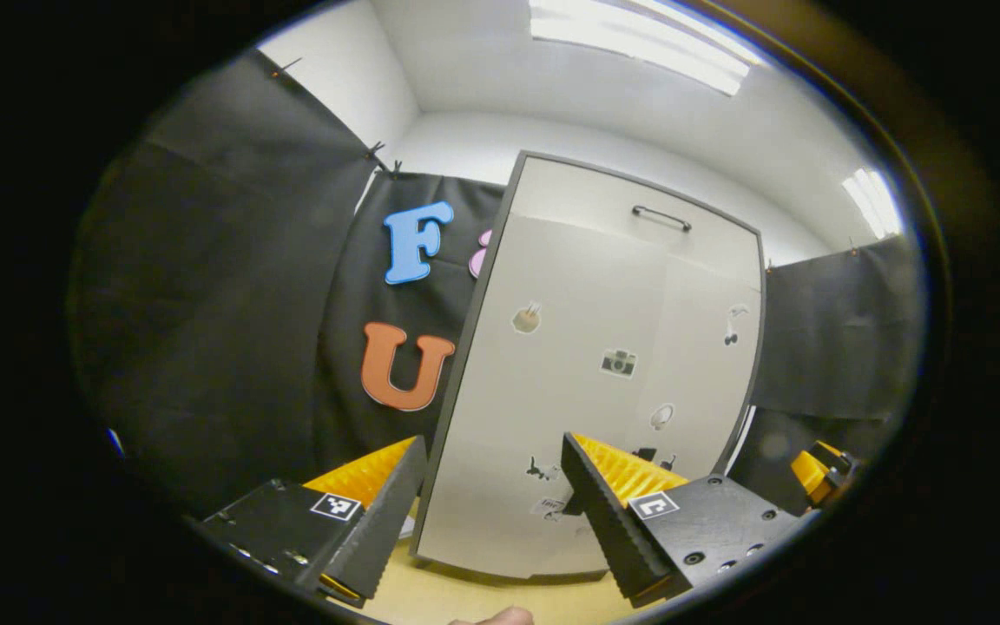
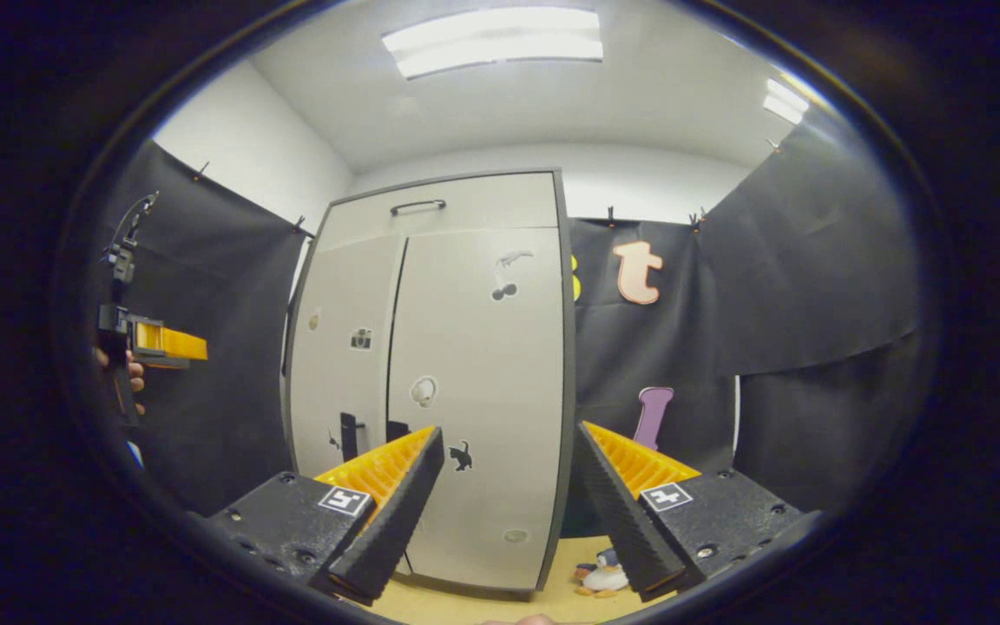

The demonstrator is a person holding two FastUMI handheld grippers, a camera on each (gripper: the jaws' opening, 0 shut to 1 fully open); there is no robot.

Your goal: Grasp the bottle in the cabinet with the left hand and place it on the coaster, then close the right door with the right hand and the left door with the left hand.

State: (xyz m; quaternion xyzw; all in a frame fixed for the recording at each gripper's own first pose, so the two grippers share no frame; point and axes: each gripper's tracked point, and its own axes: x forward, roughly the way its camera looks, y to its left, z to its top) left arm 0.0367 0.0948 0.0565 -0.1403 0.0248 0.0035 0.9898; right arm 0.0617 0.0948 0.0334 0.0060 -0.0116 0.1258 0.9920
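cabinet (image 2: 465,382) doors shut, penguin toy (image 2: 606,576) beside

left gripper (image 1: 491,503): fingers spread, empty | cabinet (image 1: 604,365): both doors shut, stickers on front, standing on the surface (image 1: 465,599) | right gripper (image 1: 821,473): at right edge

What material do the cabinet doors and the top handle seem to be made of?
The cabinet doors look like matte, pale grey laminated board or painted panel: flat, even, without glare, with stickers on them. The top handle looks like thin dark metal, a slim bent bar, though coated plastic is possible.
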